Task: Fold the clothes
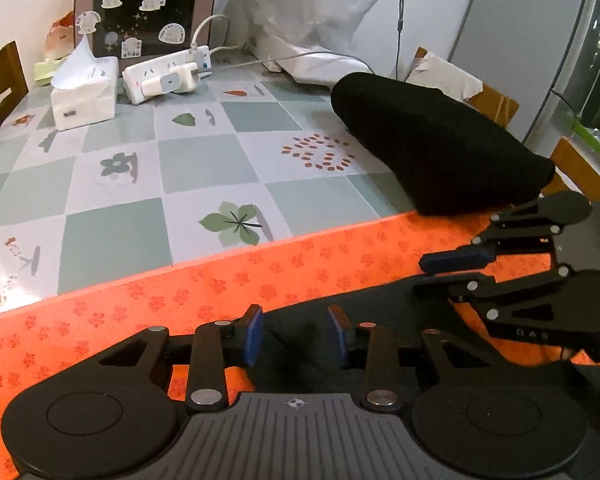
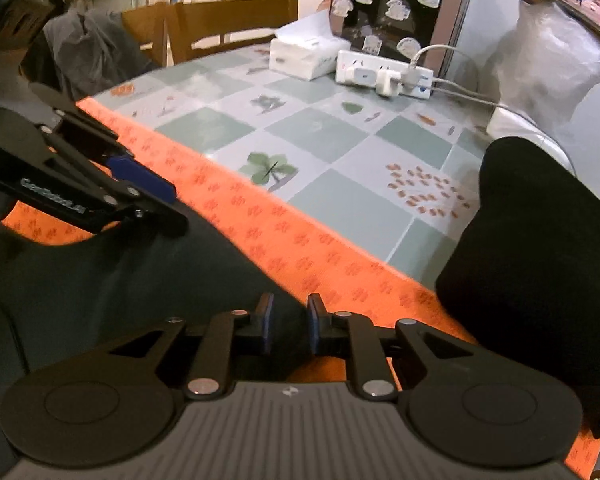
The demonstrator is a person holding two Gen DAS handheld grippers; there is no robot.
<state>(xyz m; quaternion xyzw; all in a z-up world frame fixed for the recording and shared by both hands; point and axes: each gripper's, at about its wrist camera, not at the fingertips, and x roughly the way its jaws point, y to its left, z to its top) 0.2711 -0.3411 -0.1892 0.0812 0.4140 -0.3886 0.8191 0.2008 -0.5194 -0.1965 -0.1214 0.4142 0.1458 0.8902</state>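
A dark garment (image 1: 380, 304) (image 2: 120, 280) lies flat on the orange flowered mat (image 1: 180, 292) (image 2: 300, 240) at the table's near edge. My left gripper (image 1: 296, 336) (image 2: 178, 208) hovers low over it, open, with only cloth showing between the blue pads. My right gripper (image 2: 290, 328) (image 1: 420, 275) sits over the garment's far edge with a narrower gap between its pads and nothing clamped. A folded black garment (image 1: 440, 148) (image 2: 540, 240) rests on the table to the right, partly on the mat.
The checked tablecloth (image 1: 180, 168) (image 2: 340, 140) stretches beyond the mat. At the back stand a tissue pack (image 1: 84, 96) (image 2: 308, 56), a power strip (image 1: 164, 72) (image 2: 384, 70) with chargers, a stickered box (image 1: 144, 8) and a white plastic bag (image 1: 312, 12). Wooden chairs (image 2: 228, 24) ring the table.
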